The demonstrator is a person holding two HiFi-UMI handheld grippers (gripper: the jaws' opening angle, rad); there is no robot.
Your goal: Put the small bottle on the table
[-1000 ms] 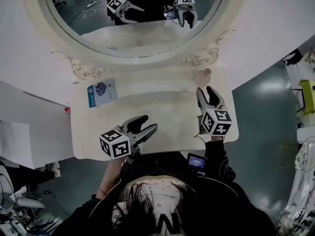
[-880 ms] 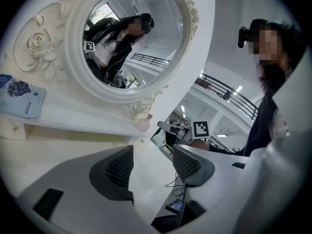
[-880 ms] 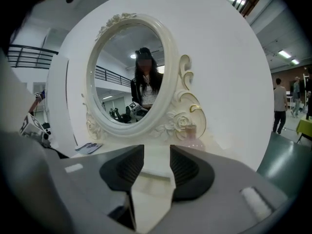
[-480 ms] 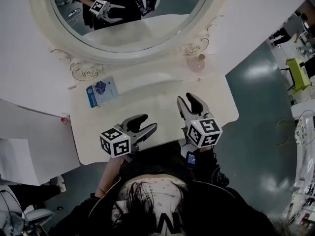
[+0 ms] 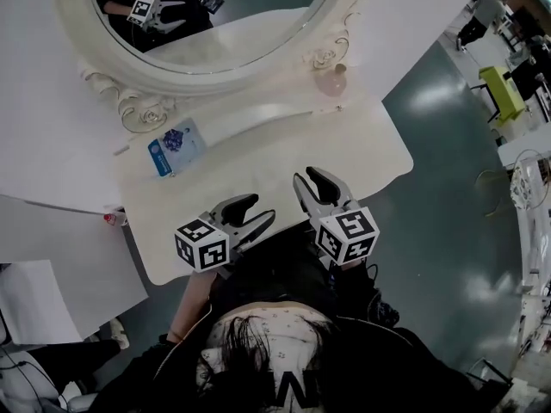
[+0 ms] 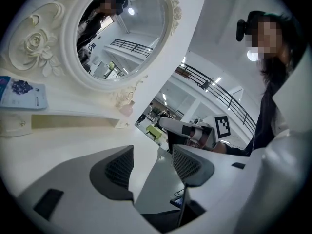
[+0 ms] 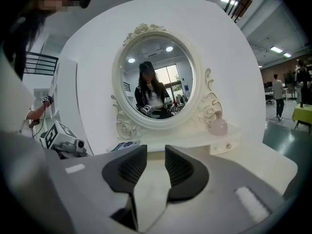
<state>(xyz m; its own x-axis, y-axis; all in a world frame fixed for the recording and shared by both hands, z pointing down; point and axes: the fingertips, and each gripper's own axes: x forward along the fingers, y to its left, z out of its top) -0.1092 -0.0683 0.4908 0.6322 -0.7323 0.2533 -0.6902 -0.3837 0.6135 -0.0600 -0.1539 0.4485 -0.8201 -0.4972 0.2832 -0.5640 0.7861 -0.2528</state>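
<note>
Jaws parted, empty, just narrowing: your right gripper [image 5: 313,179] faces the small bottle [image 5: 331,81], upright at one o'clock on the shelf [image 5: 250,120] below the mirror [image 5: 215,24]. Widen them, clasp its belly squarely, then lower it onto the tabletop [image 5: 370,149]. Your left gripper [image 5: 256,211] waits, jaws released and empty.

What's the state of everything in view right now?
small pink bottle: upright on the raised shelf by the mirror, not held.
blue packet: lying flat on the raised shelf.
left gripper: open, empty.
right gripper: open, empty, jaws have just been closing.
</note>
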